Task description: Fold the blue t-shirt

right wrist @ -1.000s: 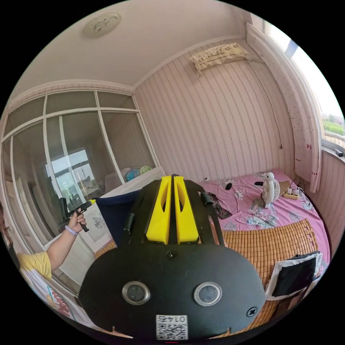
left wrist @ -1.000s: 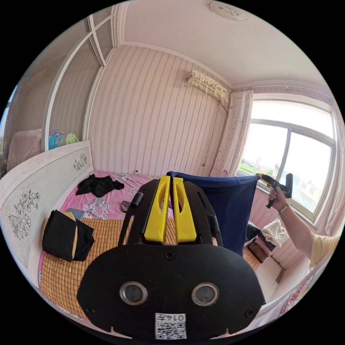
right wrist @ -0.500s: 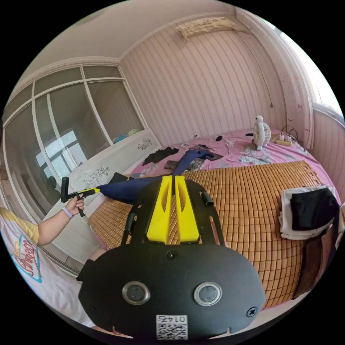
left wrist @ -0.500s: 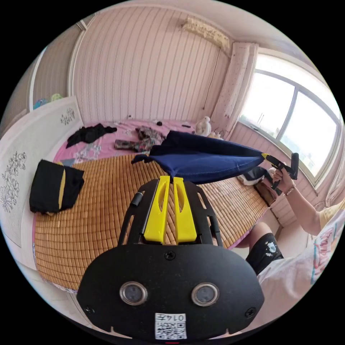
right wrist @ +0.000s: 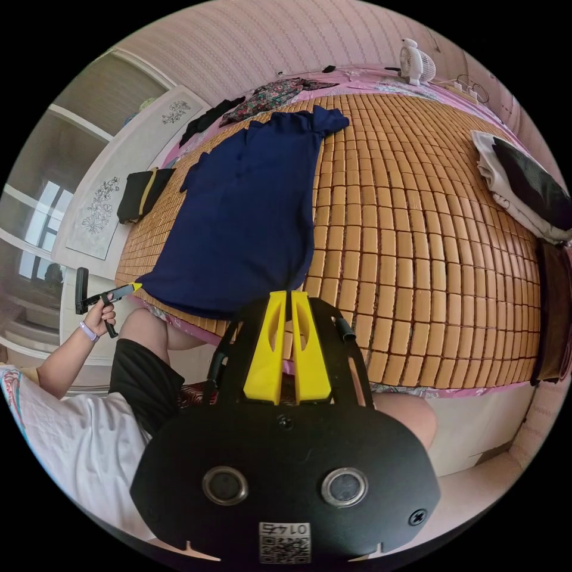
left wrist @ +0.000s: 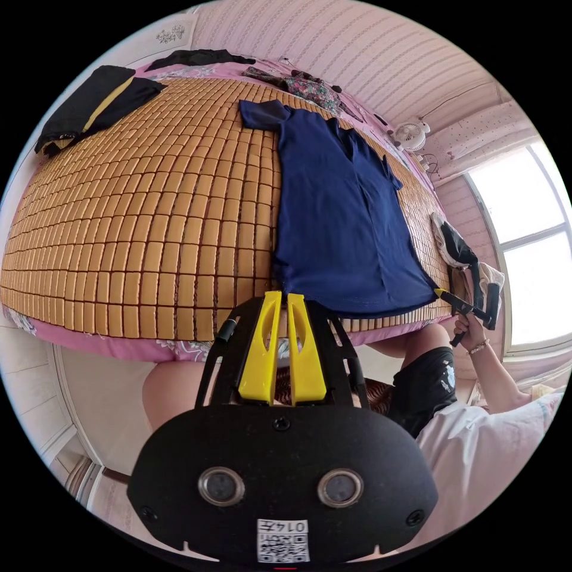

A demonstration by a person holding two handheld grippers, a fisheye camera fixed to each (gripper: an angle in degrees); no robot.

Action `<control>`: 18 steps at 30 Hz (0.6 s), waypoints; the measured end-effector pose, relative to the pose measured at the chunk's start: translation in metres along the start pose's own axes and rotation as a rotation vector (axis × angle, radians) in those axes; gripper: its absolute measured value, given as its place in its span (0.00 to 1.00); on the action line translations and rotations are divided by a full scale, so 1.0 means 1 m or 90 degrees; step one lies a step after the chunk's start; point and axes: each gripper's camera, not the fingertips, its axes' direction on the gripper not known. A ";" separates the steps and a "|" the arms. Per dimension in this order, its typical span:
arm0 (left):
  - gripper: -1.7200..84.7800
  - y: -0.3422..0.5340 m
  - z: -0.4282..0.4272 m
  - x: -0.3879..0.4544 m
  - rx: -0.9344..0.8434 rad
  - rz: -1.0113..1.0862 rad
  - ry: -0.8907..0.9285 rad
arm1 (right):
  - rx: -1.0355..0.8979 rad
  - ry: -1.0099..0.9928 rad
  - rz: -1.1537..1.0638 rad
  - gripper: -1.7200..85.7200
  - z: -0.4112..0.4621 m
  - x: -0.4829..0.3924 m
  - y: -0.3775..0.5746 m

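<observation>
Blue t-shirt (left wrist: 342, 214): spread flat, collar away, on the bed's bamboo mat (left wrist: 149, 226), its hem corners pinched between the pressed-together jaws of left gripper (left wrist: 281, 298) and right gripper (right wrist: 287, 296), apparently to tension the cloth smooth for folding.

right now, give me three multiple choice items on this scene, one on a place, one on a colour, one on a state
1. Where does the blue t-shirt lie?
A. on the floor
B. spread on the bamboo mat
C. hung at the window

2. What colour are the jaws of the right gripper?
A. red
B. green
C. yellow

3. What is the left gripper doing?
A. shut on the shirt's hem corner
B. open above the mat
C. shut on the small fan

Answers:
1 B, the shirt lies flat on the mat.
2 C, both jaws are yellow.
3 A, its jaws meet at the hem corner.
</observation>
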 end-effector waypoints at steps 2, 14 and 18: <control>0.02 -0.005 0.007 -0.003 -0.011 -0.004 -0.004 | -0.023 -0.009 -0.001 0.03 0.006 0.004 0.000; 0.05 -0.039 0.035 -0.026 -0.014 -0.011 -0.046 | -0.029 0.027 0.024 0.09 0.017 0.035 0.001; 0.07 -0.068 0.038 -0.023 0.020 0.043 -0.052 | 0.034 0.029 0.032 0.10 0.010 0.056 -0.021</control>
